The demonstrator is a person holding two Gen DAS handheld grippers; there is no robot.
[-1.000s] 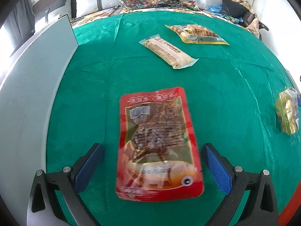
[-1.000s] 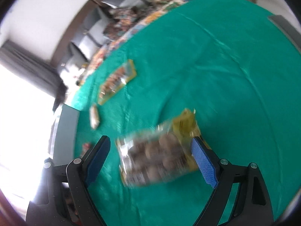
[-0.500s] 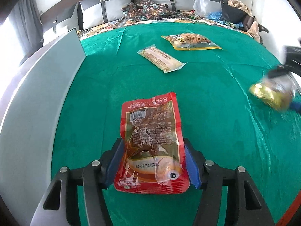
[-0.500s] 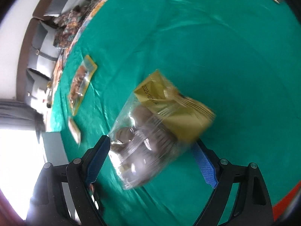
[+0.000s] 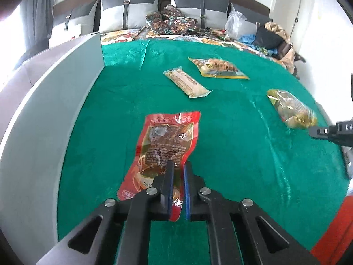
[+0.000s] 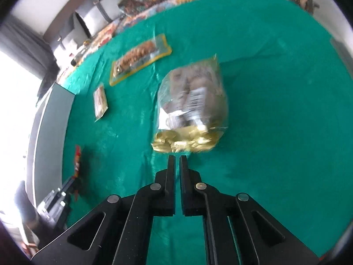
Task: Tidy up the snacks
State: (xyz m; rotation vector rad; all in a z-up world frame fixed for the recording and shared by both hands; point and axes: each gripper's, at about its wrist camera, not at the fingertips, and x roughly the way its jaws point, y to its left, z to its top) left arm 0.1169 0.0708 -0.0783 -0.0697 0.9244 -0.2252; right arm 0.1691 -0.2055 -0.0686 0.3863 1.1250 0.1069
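A red snack packet (image 5: pixel 169 139) lies lengthwise on the green cloth (image 5: pixel 231 154). My left gripper (image 5: pixel 176 167) is closing tight on its near end, and the blue pads press the foil between them. A clear bag with a gold end (image 6: pixel 192 106) sits just beyond my right gripper (image 6: pixel 177 158), whose jaws are closing on the bag's gold edge at the very tips. The left wrist view shows the same bag (image 5: pixel 291 110) at the right with a right finger (image 5: pixel 320 130) at its near end. The red packet (image 6: pixel 77 159) appears edge-on in the right wrist view.
A beige bar packet (image 5: pixel 187 84) and a yellow packet of nuts (image 5: pixel 218 68) lie farther back on the cloth. A grey board (image 5: pixel 55 114) stands along the left edge. A sofa with cushions (image 5: pixel 132 15) and bags is behind the table.
Both grippers went from wide open to shut. The left one closed on the red packet's near end. The right one closed at the gold end of the clear bag, which has turned lengthwise.
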